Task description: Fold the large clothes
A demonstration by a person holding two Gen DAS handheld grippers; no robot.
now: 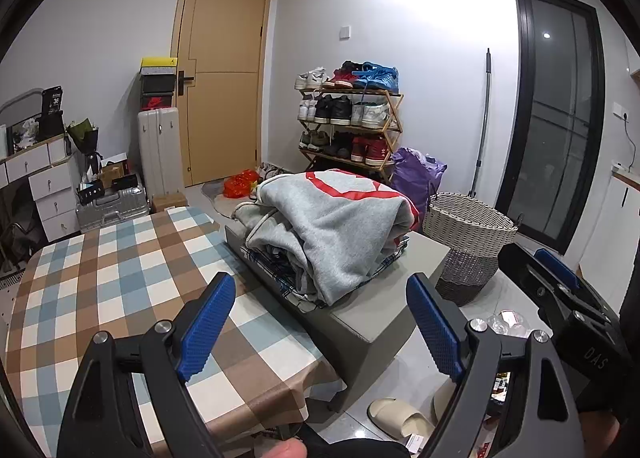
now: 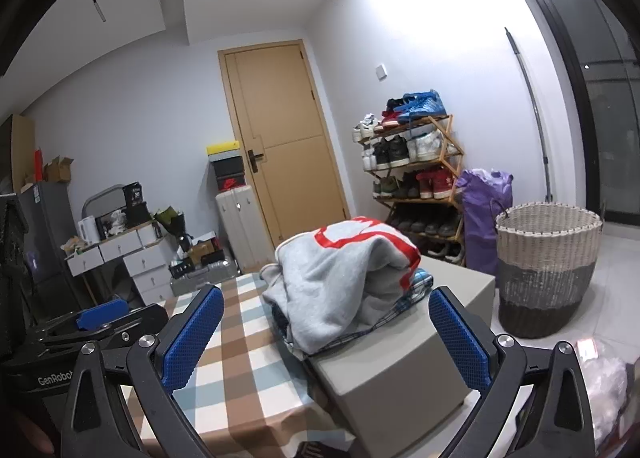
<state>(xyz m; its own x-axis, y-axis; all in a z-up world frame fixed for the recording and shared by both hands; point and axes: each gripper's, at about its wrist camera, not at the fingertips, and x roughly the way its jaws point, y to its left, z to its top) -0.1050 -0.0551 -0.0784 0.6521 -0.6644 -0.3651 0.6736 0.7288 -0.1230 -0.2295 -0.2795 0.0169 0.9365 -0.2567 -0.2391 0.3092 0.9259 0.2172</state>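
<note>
The grey sweatshirt (image 1: 336, 225) with red lettering lies bunched on top of a heap of clothes (image 1: 304, 270) on a grey box (image 1: 380, 322), which stands at the 3 o'clock edge of the checked table (image 1: 120, 278). A plaid garment shows beneath it. Nothing is gripped; the table surface is the likely folding area.

Step in hand, as judged: approach and pick up the top garment.
1. Take the sweatshirt only. Close on a single outer edge or shoulder seam, not on the bulk, so that the plaid layer beneath does not lift with it.
2. Grip at two points well apart, one per gripper, so the cloth hangs flat when raised.
3. Lift clear of the heap before carrying toward 9 o'clock onto the table.
4. Risk: thick fleece may slip from a shallow bite; seat the cloth deep between the blue pads (image 1: 212, 318).

Pose: the left gripper (image 1: 320, 326) is held low over the near table corner, aimed at 12 o'clock toward the heap, jaws spread wide and empty. The right gripper (image 2: 326, 334) is held beside it at 3 o'clock, likewise level and aimed at the heap, jaws wide apart and empty. Both are near the clothes but not touching. A wicker basket (image 2: 548, 270) stands on the floor at 2 o'clock.
</note>
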